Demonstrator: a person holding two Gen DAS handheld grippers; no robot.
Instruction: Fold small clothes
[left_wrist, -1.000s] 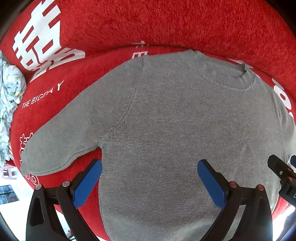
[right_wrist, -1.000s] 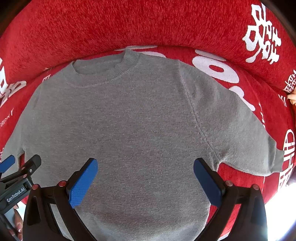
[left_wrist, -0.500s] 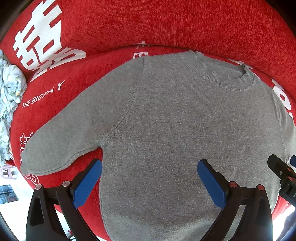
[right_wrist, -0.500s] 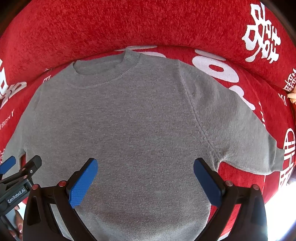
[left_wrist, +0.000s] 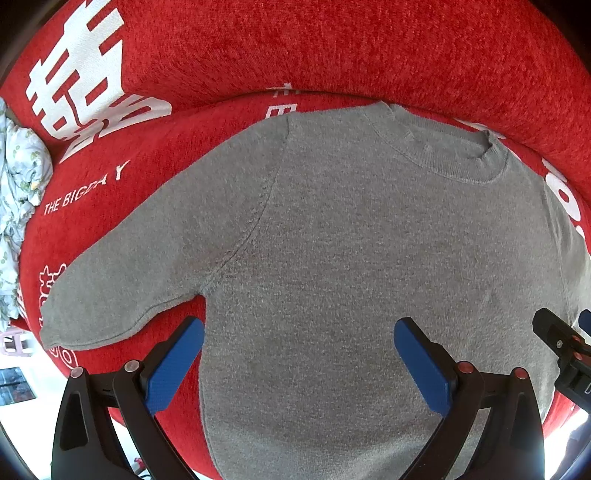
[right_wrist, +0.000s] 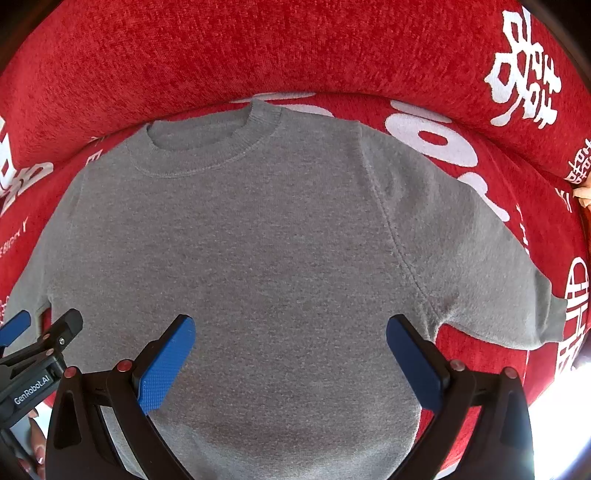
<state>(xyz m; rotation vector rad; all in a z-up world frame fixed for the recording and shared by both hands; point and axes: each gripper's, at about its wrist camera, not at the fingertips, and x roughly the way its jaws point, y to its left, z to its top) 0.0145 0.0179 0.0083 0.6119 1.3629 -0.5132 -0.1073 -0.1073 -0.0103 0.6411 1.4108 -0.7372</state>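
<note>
A small grey knit sweater (left_wrist: 351, 240) lies spread flat, front up, on a red sofa seat, collar toward the backrest; it also shows in the right wrist view (right_wrist: 258, 240). Its left sleeve (left_wrist: 129, 280) and right sleeve (right_wrist: 480, 266) stretch out sideways. My left gripper (left_wrist: 299, 354) is open and empty above the lower left of the body. My right gripper (right_wrist: 290, 350) is open and empty above the lower right of the body. Each gripper's tip shows in the other view, the right one in the left wrist view (left_wrist: 561, 343) and the left one in the right wrist view (right_wrist: 40, 350).
The red sofa backrest (left_wrist: 332, 48) with white characters rises behind the sweater. A pale flowered cloth (left_wrist: 18, 206) is bunched at the far left of the seat. The sofa's front edge and bright floor (right_wrist: 561, 424) lie below the grippers.
</note>
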